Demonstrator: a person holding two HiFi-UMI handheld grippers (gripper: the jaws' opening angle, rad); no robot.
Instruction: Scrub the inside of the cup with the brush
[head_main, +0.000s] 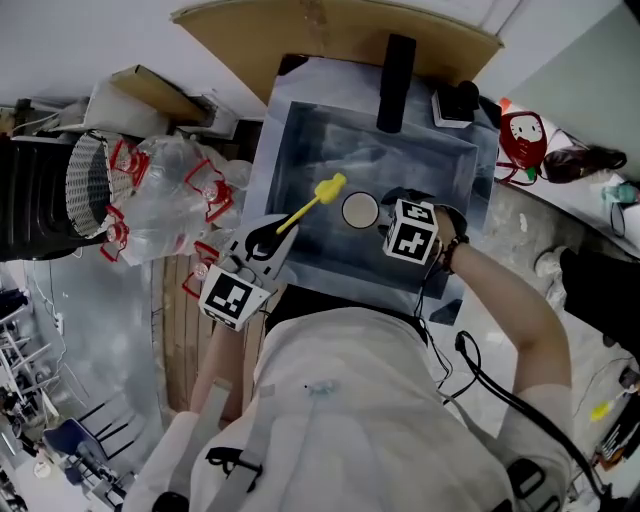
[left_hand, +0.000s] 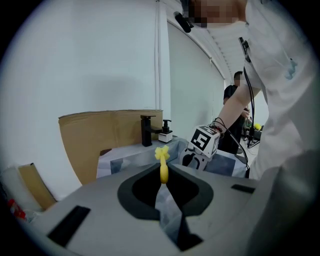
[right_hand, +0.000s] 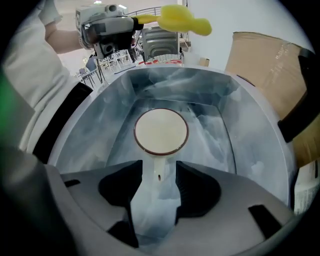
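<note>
A white cup (head_main: 360, 210) with a dark rim stands upright on the floor of the steel sink (head_main: 300, 140). Seen from above, its inside (right_hand: 161, 131) is plain and pale. My right gripper (right_hand: 159, 172) points steeply down at it, and the cup's flat handle (right_hand: 158, 167) fills the gap between its jaws. In the head view this gripper (head_main: 385, 215) sits just right of the cup. My left gripper (head_main: 262, 248) is shut on the handle of a yellow brush (head_main: 318, 198). The brush head (right_hand: 182, 20) hangs above the sink, left of the cup and clear of it.
A black faucet (head_main: 395, 70) and a soap dispenser (head_main: 455, 100) stand at the sink's far edge, with brown cardboard (head_main: 330, 25) behind them. Clear plastic bags with red print (head_main: 165, 200) are piled left of the sink. A wire basket (head_main: 88, 175) is further left.
</note>
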